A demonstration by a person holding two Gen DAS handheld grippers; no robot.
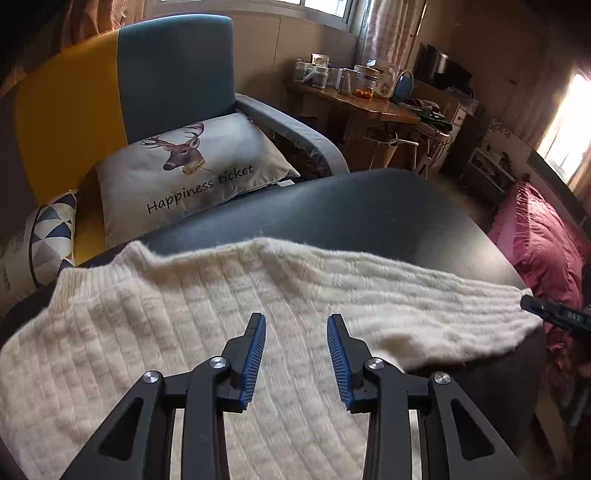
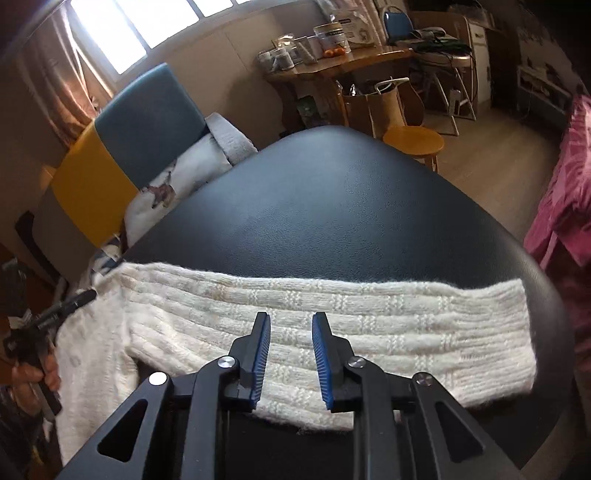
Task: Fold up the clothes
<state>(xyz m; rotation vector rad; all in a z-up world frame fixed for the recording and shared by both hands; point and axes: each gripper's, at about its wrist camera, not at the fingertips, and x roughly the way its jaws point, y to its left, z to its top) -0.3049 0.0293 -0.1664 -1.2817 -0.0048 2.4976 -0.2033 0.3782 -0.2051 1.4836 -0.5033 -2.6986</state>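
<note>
Left wrist view: left gripper (image 1: 296, 319) has its jaws parted a moderate way, nothing between the blue pads (image 1: 255, 360), hanging over the body of the cream knit sweater (image 1: 155, 332). Cannot tell whether the tips touch the knit. Sweater lies flat on the dark padded table (image 1: 369, 210) – ribbed collar (image 1: 74, 280) toward the left, one sleeve (image 1: 424, 295) stretched out to the right as far as the table edge. Tip of the right gripper (image 1: 546, 314) shows at the cuff end; contact there is unclear.

Right wrist view: right gripper (image 2: 290, 317) is parted narrower, pads empty, over the middle of that sleeve (image 2: 369, 332), which runs straight across the near part of the table (image 2: 351, 206). Cuff sits at the right, near the rounded table edge. At far left a hand (image 2: 29, 376) holds the other gripper (image 2: 74, 301) above the sweater body.

Containers – jars and tins (image 1: 321, 72) crowd a wooden side table (image 1: 369, 107) with some oranges beside them; jar contents too small to read. A paper bag (image 2: 384, 107) stands on the floor next to a round wooden stool (image 2: 413, 140).

Room: blue-and-yellow armchair (image 1: 147, 81) behind the table, carrying a deer-print cushion (image 1: 192, 166) and a triangle-pattern cushion (image 1: 48, 236). Pink fringed cloth (image 1: 543, 243) on the right. Curtained windows (image 2: 122, 33), bright daylight.
</note>
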